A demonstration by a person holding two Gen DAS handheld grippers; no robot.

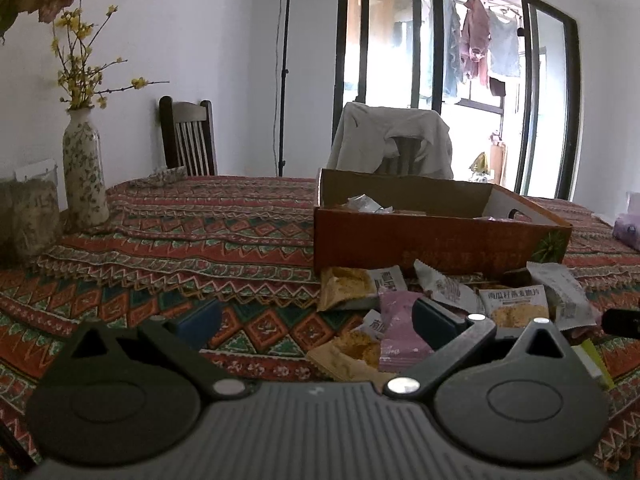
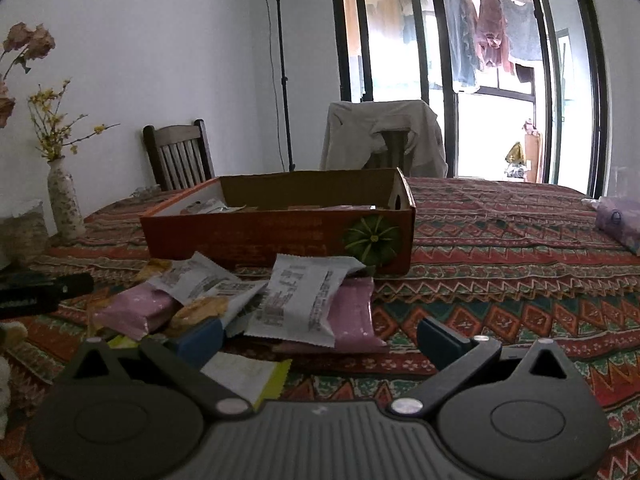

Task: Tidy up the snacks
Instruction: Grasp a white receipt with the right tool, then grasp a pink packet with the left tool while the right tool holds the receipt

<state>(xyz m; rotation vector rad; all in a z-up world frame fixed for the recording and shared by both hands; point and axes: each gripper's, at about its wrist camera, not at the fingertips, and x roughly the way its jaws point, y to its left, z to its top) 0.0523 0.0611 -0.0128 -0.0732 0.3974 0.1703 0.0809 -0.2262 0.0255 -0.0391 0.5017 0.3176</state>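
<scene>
Both grippers hover low with jaws wide and empty — left gripper, right gripper. Snack packets lie heaped just before the cardboard box — a vase stands well left of it.

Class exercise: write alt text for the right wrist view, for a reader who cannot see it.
An open right gripper with empty jaws hovers over a pile of snack packets on a patterned tablecloth. Behind the pile stands an open orange cardboard box, with two chairs and a window beyond.
</scene>
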